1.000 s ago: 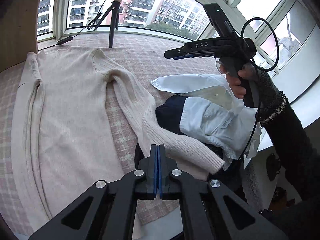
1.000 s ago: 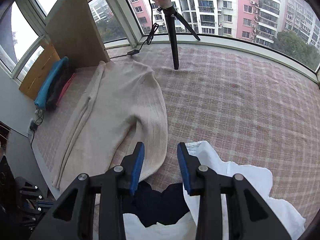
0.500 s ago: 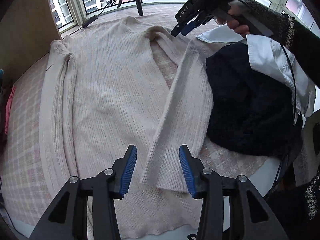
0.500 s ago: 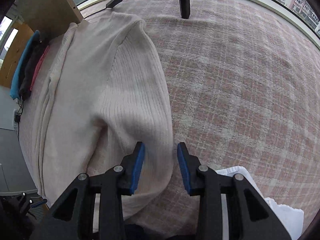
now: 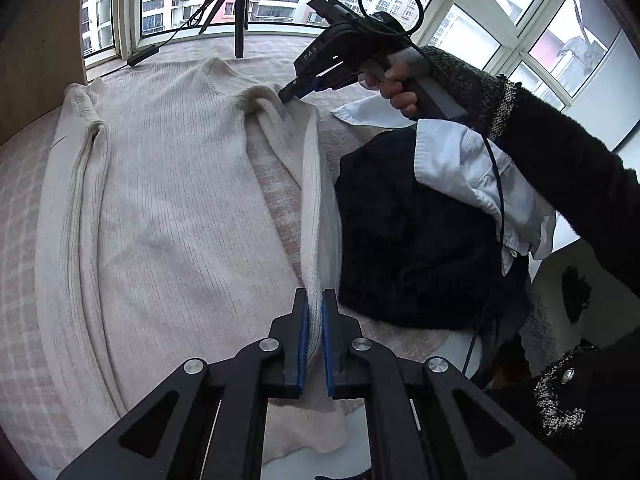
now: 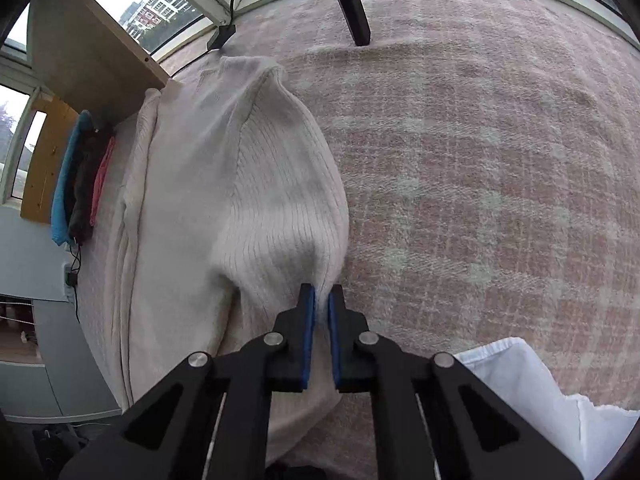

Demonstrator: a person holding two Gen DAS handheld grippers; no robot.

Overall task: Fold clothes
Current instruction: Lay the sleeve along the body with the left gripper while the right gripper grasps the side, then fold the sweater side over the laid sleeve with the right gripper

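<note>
My left gripper (image 5: 314,316) jaws, apart before, now clamped on cream sweater (image 5: 172,216) sleeve cuff. My right gripper (image 6: 321,312) jaws, also apart before, now clamped on sleeve near shoulder.

Left tongs (image 5: 315,312) pinched nearly closed, right tongs (image 6: 321,304) likewise, right hand (image 5: 394,88) gripping handle
</note>
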